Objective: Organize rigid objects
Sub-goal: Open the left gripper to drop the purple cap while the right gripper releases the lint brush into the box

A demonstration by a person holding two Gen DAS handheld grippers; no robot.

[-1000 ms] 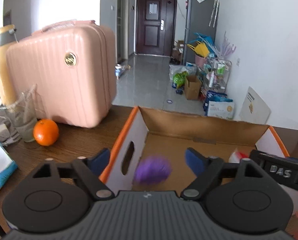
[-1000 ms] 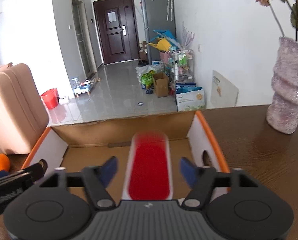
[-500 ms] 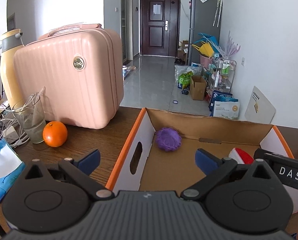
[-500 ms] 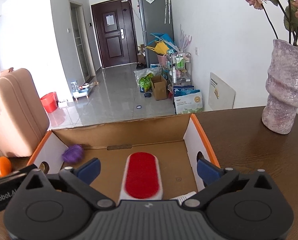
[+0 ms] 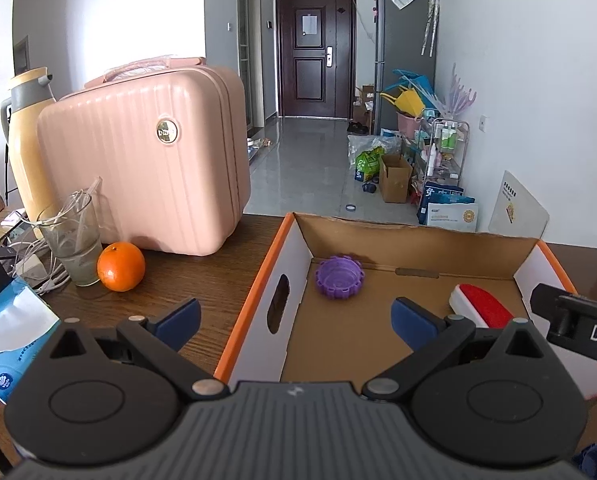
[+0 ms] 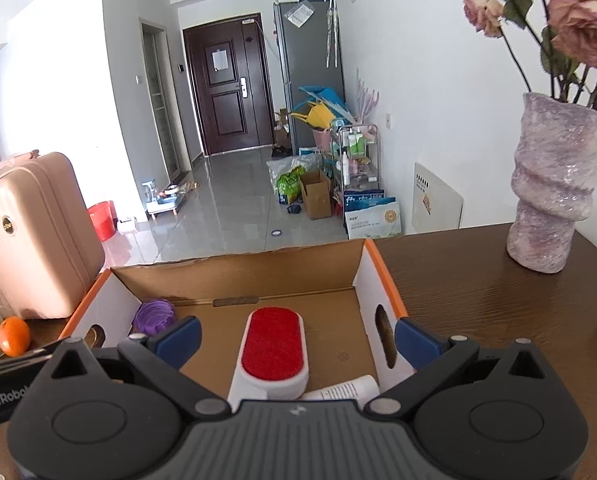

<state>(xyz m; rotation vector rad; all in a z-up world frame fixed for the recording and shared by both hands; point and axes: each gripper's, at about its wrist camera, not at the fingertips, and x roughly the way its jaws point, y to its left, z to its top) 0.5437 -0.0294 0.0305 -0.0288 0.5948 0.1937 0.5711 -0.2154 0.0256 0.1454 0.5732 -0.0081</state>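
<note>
Hovering over the near edge of the cardboard box (image 5: 418,240), the left tool (image 5: 294,318) has its blue pads spread as wide as they go, having just been opening, and nothing sits between them. The right tool (image 6: 296,338) stands just as wide, its jaws likewise just opened, gripping nothing; the red-faced lint brush (image 6: 273,350) lies on the box floor below the gap, untouched by either pad. A white tube (image 6: 348,391) lies beside the brush handle at the near right. In the far left corner of the box rests a purple ridged cap (image 5: 339,277).

The box sits on a dark wooden bench (image 6: 478,300). To its left on the bench are an orange (image 5: 120,266), a glass (image 5: 74,246) with clear straws, a pink hard-shell suitcase (image 5: 146,164) and a yellow thermos jug (image 5: 28,140) behind it. At the far right stands a mauve vase (image 6: 554,188) holding faded roses.

Beyond the bench, a grey tiled floor (image 5: 310,168) runs to a dark brown door (image 5: 314,50), with a tall grey fridge (image 5: 404,52) and floor clutter along the right wall.
</note>
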